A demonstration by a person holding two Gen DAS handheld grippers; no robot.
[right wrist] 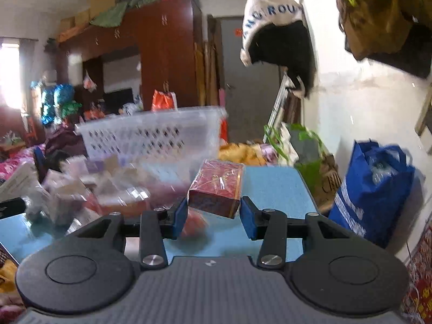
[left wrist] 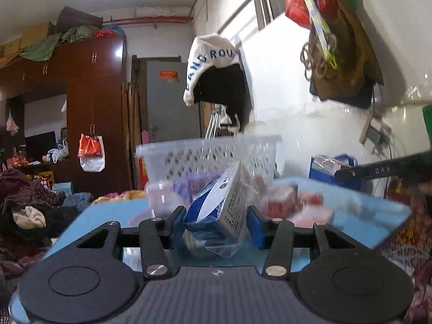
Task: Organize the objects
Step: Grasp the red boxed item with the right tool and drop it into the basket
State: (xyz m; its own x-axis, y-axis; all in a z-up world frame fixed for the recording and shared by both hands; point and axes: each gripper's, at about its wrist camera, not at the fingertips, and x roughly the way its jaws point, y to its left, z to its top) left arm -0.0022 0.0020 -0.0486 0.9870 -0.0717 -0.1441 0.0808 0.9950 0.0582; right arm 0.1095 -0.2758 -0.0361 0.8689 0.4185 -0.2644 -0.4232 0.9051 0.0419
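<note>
step: carrying to white basket (left wrist: 210,156) | left gripper (left wrist: 216,224) clenching bagged blue-white box (left wrist: 218,202) | right gripper (right wrist: 213,213) apparently pinching red box (right wrist: 216,186), contact blurred | next: lifting over rim, releasing

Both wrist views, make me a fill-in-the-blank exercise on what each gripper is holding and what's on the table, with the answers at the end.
1. The left gripper holds a blue and white box wrapped in clear ____.
2. The box between the right gripper's fingers is dark ____ with gold edging.
3. The white basket with perforated sides stands on a ____ table.
4. On the floor right of the table stands a blue ____.

Missing words: plastic; red; blue; bag
</note>
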